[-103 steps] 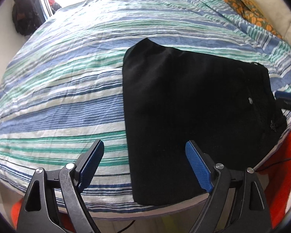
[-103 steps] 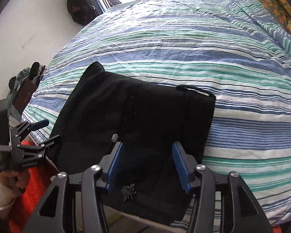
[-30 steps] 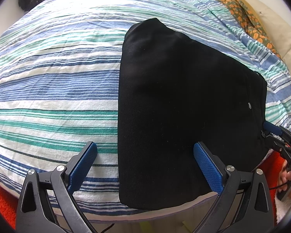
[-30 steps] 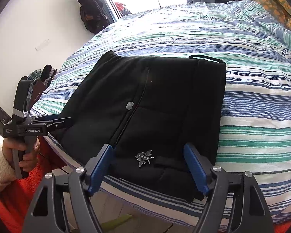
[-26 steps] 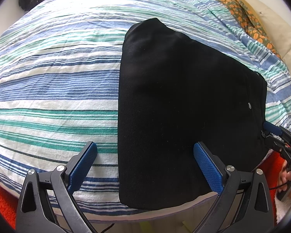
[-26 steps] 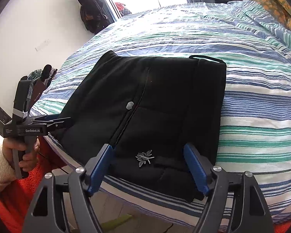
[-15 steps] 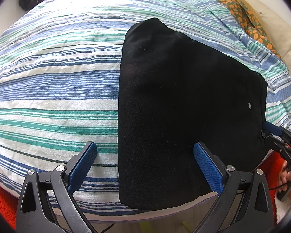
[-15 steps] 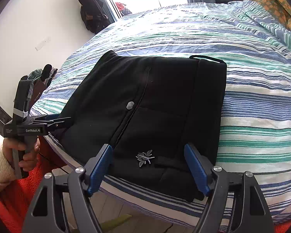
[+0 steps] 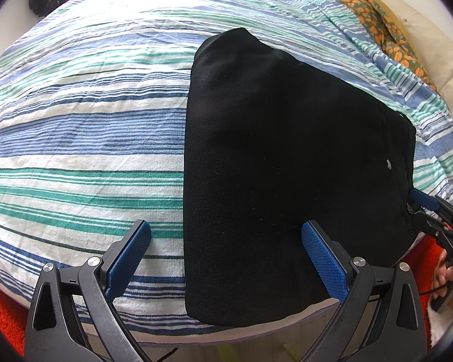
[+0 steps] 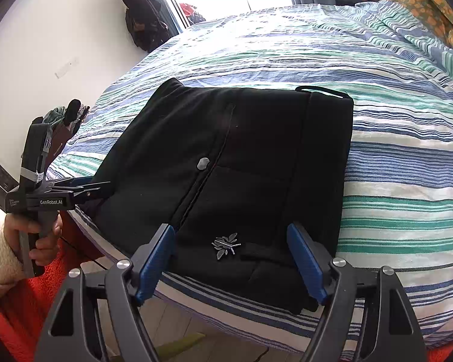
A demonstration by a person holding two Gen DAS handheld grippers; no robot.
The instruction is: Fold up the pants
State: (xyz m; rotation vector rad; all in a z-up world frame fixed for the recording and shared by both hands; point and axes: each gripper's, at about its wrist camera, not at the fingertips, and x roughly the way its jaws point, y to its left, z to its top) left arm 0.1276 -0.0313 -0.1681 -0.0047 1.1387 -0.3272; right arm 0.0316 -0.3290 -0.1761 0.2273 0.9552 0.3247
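Two blue-padded jaws of the left gripper [image 9: 225, 242] stand wide apart in the left wrist view, holding nothing, poised over the near left edge of the black fabric pants [image 9: 287, 166]. That garment lies as a flat, compact rectangle on the blue, green and white striped bed cover [image 9: 84, 138], its near end reaching the bed's near edge. At far right the right gripper [image 9: 419, 208] sits just beside the pants' right corner.

From the right wrist view, the right gripper [image 10: 231, 250] is likewise spread wide and empty, straddling the near waistband end of the pants [image 10: 241, 163], where a small silver insect-shaped emblem [image 10: 225, 245] shows. The left gripper [image 10: 84, 188] hovers at the pants' left side.

The fold looks nearly complete. To finish well, I would judge each gripper should pinch all layers at its corner together, lift evenly, and lay the fabric over without dragging, so edges stay aligned and no layer slips toward the floor.
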